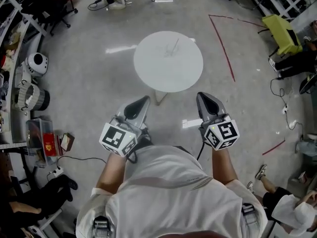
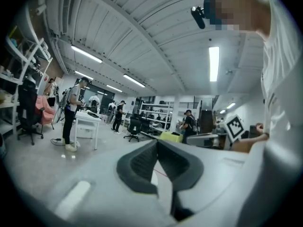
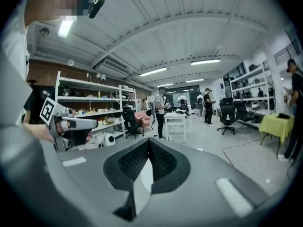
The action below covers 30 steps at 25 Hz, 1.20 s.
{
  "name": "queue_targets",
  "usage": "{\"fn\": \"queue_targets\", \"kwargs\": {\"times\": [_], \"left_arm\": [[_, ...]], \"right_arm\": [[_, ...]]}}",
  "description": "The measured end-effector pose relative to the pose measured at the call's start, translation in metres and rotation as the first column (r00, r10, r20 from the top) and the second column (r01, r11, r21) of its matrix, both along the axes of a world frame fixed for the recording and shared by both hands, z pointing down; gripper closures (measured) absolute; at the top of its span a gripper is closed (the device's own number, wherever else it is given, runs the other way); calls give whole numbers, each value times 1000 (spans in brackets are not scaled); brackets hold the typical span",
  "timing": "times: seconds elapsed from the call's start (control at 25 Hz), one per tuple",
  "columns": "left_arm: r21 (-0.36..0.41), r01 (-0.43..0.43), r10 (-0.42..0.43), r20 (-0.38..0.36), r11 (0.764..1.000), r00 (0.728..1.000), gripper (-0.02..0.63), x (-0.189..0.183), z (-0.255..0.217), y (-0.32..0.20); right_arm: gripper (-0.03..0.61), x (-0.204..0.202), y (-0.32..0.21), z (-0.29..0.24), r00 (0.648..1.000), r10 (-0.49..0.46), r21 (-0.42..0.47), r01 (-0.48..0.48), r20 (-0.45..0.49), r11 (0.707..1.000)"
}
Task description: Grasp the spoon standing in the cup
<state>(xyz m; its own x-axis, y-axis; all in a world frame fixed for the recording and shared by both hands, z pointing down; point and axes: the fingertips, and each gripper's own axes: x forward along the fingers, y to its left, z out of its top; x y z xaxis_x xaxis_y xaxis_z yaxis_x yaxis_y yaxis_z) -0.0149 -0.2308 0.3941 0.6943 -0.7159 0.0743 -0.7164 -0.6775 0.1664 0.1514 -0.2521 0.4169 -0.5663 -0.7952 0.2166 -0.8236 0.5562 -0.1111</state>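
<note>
Left gripper (image 1: 142, 102) closed, empty; right gripper (image 1: 202, 98) closed, empty; both seen side by side at 6 o'clock of round white table (image 1: 148, 68), apart from it

Left claw (image 1: 144, 101): left, short of the counter (image 1: 148, 68).
Right claw (image 1: 201, 97): right, beside it.
Shelves (image 1: 11, 43): far left of counter.
</note>
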Motion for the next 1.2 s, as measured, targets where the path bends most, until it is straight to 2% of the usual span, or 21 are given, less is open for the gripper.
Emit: {"fn": "queue_targets", "kwargs": {"times": [0.08,0.2,0.36,0.48,0.72,0.92,1.2], "left_arm": [[1,-19,19,-1,1000,1000,612,-20,-3,-34],[-7,-31,31,-5,999,1000,612,-47,-4,-80],[-14,-36,36,-4,999,999,612,-73,-3,-130],[-29,-37,37,3,999,999,612,-79,1,-158],[-69,-12,14,28,998,1000,612,-55,12,-207],[-75,91,-87,49,993,995,612,-33,14,-248],[-90,194,-190,49,977,981,612,18,23,-286]], "right_arm": [[572,-30,-30,-7,999,-26,22,27,-45,999],[574,-60,-72,-10,999,-32,6,32,-34,999],[572,-79,-119,-6,999,-10,-21,10,-32,1000],[572,-81,-147,2,999,-6,-55,4,-39,999],[572,-43,-212,30,1000,5,-156,-9,-27,988],[574,-9,-268,60,998,-56,-245,49,-21,968],[570,46,-345,93,991,-107,-294,79,-82,953]]}}
